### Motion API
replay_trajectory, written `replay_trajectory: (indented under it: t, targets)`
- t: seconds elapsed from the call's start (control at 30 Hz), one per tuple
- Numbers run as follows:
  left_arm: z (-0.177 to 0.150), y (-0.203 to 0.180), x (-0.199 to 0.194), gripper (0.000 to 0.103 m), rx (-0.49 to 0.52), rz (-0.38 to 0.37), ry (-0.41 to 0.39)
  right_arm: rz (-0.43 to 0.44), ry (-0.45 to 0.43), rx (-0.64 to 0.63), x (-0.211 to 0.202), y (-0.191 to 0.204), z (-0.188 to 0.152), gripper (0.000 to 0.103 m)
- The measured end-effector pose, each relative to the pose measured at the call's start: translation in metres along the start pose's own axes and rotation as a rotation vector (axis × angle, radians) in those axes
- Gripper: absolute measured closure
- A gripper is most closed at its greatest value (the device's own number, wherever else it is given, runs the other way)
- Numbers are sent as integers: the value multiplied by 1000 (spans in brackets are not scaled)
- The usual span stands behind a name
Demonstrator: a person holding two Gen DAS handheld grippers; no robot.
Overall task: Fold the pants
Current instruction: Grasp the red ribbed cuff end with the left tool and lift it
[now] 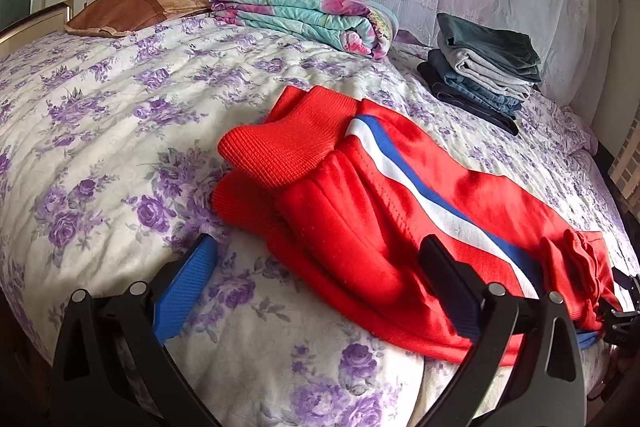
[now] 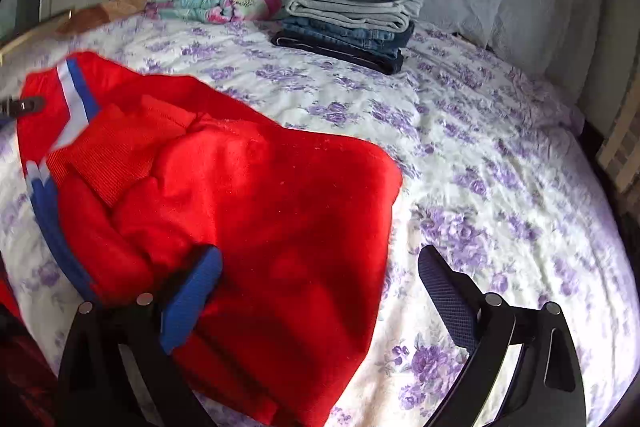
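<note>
Red pants (image 1: 360, 211): soft, light fleece, judged best gripped at ribbed cuffs (image 1: 288, 143); both jaws were held open near pants.

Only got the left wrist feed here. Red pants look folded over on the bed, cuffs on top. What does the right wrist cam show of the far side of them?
Observer: The pants end in a plain red panel with a straight edge on the bedspread; no stripe shows on that part.
Operator: Right gripper holding anything?
Observer: No. The right gripper is open, one finger over the red cloth, the other over bare bedspread.
Operator: Anything close to that edge?
Observer: No. The stack of folded clothes sits well back near the pillows, apart from the pants.
</note>
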State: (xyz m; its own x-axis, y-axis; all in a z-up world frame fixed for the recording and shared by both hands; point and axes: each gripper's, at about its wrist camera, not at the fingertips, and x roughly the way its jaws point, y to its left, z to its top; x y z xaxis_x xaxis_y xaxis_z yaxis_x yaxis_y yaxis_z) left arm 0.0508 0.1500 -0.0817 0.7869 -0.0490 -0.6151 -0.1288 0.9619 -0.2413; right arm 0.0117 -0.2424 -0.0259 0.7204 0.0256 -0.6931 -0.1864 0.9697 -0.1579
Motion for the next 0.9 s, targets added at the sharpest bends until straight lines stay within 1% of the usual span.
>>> replay_trajectory:
  t: [0.07, 0.1, 0.17, 0.2, 0.23, 0.27, 0.3, 0.33, 0.37, 0.4, 0.43, 0.47, 0.5, 0.57, 0.67, 0.77, 0.83, 0.9]
  targets:
    - [3, 1, 2, 5, -10, -7, 18, -24, -58, -8, -13, -3, 1, 5]
    - [5, 2, 3, 5, -24, -12, 26, -14, -95, -18, -21, -1, 4, 4]
    - [9, 6, 3, 5, -64, -37, 42, 35, -166, -38, -33, 6, 12, 4]
    - [11, 10, 2, 5, -90, -53, 49, 44, -193, -48, -36, 9, 17, 4]
    - [13, 13, 2, 5, -119, -74, 56, 36, -203, -62, -33, 12, 20, 4]
    - [15, 16, 2, 5, -146, -94, 64, 17, -187, -83, -25, 16, 22, 4]
    - [17, 20, 2, 5, -171, -117, 73, 0, -146, -110, -12, 21, 21, 4]
    - [20, 23, 2, 5, -192, -138, 81, -9, -67, -136, 7, 24, 19, 4]
    - [21, 26, 3, 5, -208, -162, 87, 18, 0, -125, 20, 22, 17, 4]
    - [22, 29, 3, 5, -222, -187, 91, 54, -19, -79, 15, 13, 19, 4]
    - [24, 31, 4, 5, -232, -208, 93, 86, -59, -36, 7, 3, 19, 4]
    - [25, 33, 4, 5, -244, -224, 94, 116, -95, 1, 1, -6, 17, 4]
    - [26, 34, 4, 5, -257, -235, 97, 139, -112, 38, -1, -13, 14, 4]
    - [28, 35, 5, 5, -284, -245, 112, 167, -105, 119, 0, -26, 9, 4]
    - [29, 39, 3, 5, -329, -264, 108, 215, -106, 206, 2, -41, 6, 4]
    - [25, 39, -4, 5, -375, -301, 113, 236, -88, 245, 9, -46, 5, 4]
    - [22, 38, -7, 5, -428, -336, 126, 251, -76, 253, 11, -47, 5, 4]
    - [23, 39, -5, 5, -494, -345, 132, 259, -73, 260, 12, -48, 4, 4]
